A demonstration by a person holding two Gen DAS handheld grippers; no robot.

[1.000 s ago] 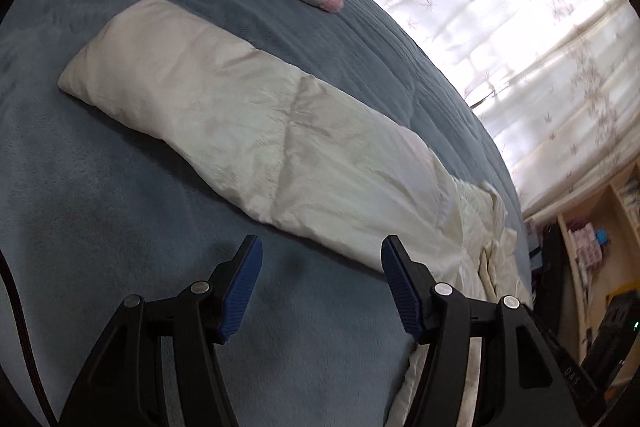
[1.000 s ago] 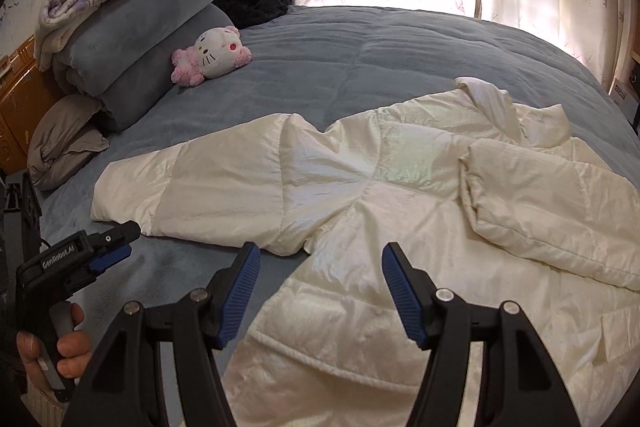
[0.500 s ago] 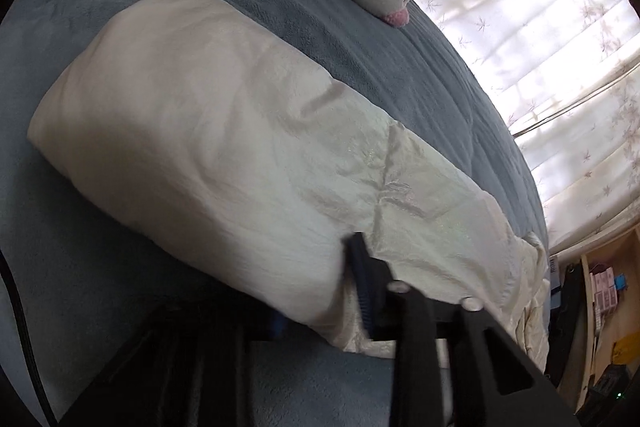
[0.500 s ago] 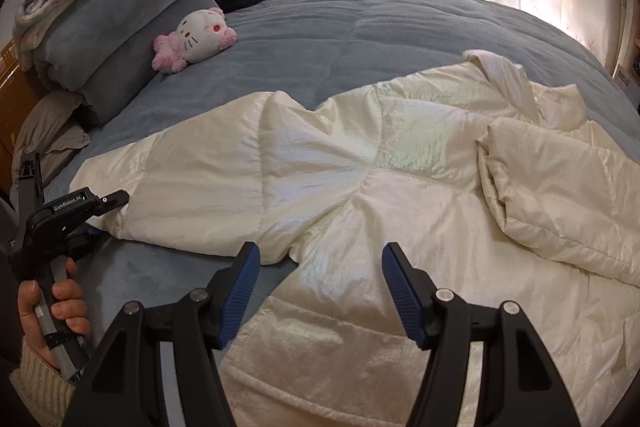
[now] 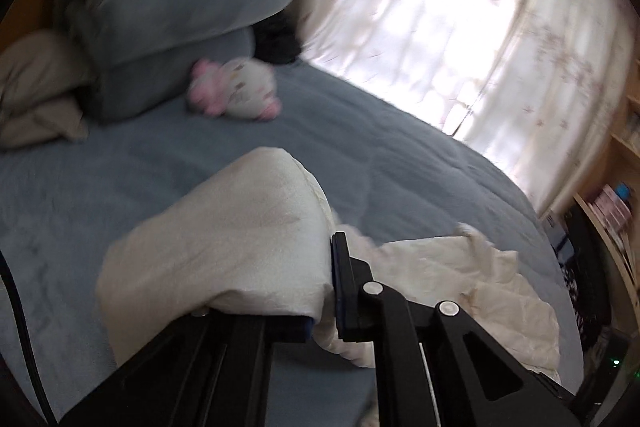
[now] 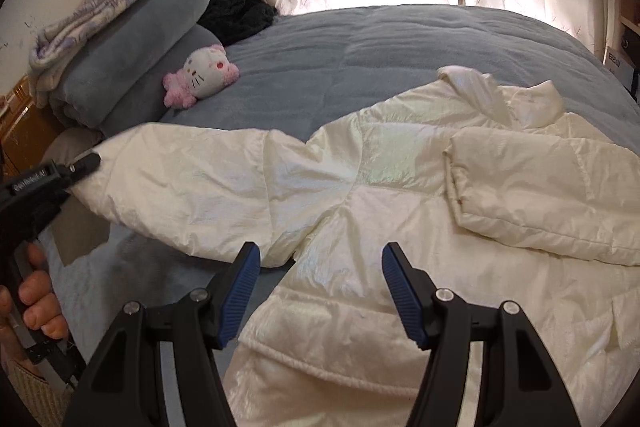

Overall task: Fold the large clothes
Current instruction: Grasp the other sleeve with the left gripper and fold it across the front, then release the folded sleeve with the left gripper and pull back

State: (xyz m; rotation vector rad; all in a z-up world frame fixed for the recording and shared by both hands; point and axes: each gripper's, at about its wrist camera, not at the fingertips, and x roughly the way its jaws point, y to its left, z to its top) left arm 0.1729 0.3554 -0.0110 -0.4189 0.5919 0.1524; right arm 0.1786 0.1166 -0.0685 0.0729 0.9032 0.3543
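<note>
A second ago the left gripper [image 5: 320, 307] was wide open above the flat sleeve [image 6: 180, 183] of the white puffy jacket [image 6: 400, 267]. Now its jaws are squeezed tight on the end of that sleeve, and the sleeve end is lifted up off the bed [image 6: 360, 51]. The left wrist view has swung up too: the stack of grey blankets [image 5: 172, 19] and the curtain [image 5: 460, 19] now fill the top of it, and the picture is blurry.

The right gripper [image 6: 316, 291] looks about the same as before. Its jaws stand half open with nothing between them. They hang just above the jacket, near the spot where the sleeve joins the body.

The jacket lies spread on the blue bed. Its other sleeve [image 6: 540, 203] is folded over its front. A hand [image 6: 36, 307] holds the left gripper at the left edge of the right wrist view. A pink and white plush toy [image 6: 204, 73] lies next to the blankets.
</note>
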